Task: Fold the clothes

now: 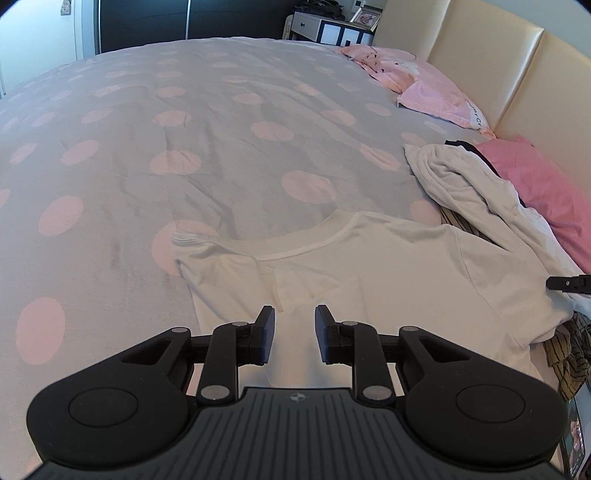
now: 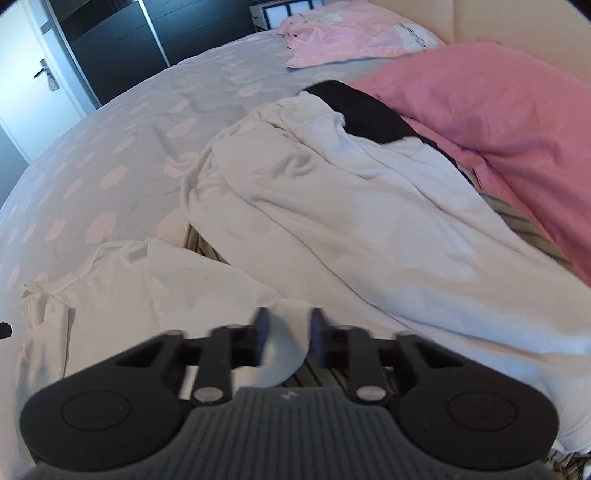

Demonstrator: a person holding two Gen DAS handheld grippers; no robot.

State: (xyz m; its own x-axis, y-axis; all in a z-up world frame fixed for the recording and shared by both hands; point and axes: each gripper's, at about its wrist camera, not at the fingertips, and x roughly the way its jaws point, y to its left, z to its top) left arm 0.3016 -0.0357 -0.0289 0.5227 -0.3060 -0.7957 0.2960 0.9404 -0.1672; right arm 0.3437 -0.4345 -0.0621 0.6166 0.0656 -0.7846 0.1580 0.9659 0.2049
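A white T-shirt (image 1: 388, 266) lies flat on the spotted bed cover (image 1: 184, 147), its neckline pointing away from me. Just above its lower middle hangs my left gripper (image 1: 294, 321), open, with nothing between the fingers. At the shirt's right sleeve, a black tip of my right gripper (image 1: 567, 283) shows at the frame edge. In the right wrist view, which is blurred, my right gripper (image 2: 288, 332) is shut on a fold of white cloth from the T-shirt (image 2: 147, 280).
A crumpled white garment (image 2: 332, 192) lies over a black one (image 2: 362, 107) and a striped one (image 2: 517, 221), just right of the shirt. Pink pillows (image 2: 498, 103) rest against the cream headboard (image 1: 517, 74). A nightstand (image 1: 325, 29) stands beyond the bed.
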